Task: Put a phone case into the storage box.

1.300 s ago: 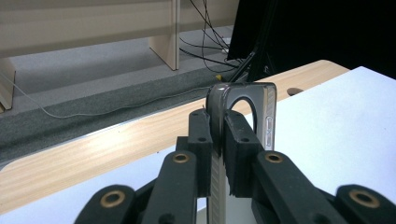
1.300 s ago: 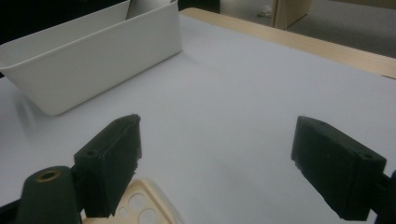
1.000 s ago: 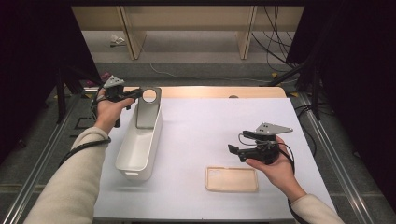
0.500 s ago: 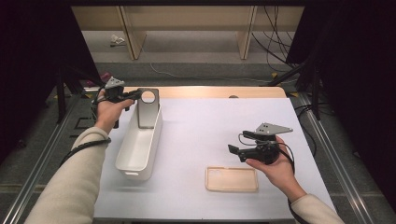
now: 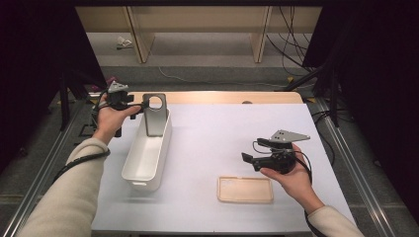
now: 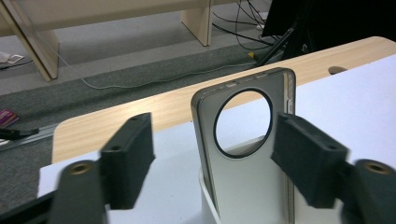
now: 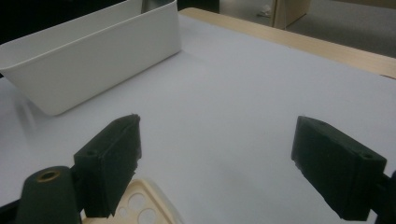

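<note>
The phone case (image 6: 243,154) stands upright in the far end of the white bin (image 5: 148,158), between the left hand-held gripper (image 6: 212,161), whose jaws have just been opening, pads clear of it. The right hand-held gripper (image 7: 215,163) hovers wide above the tabletop (image 5: 212,138), the beige case (image 5: 245,189) just beneath.

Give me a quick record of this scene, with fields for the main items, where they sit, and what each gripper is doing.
Grey phone case: upright, leaning in the far end of the bin
White bin: long, on the left of the white table
Beige phone case: flat on the table, near edge
Left gripper: jaws have just been opening, now either side of the grey phone case, not pressing it
Right gripper: jaws open, nothing between them, above the beige phone case
</note>
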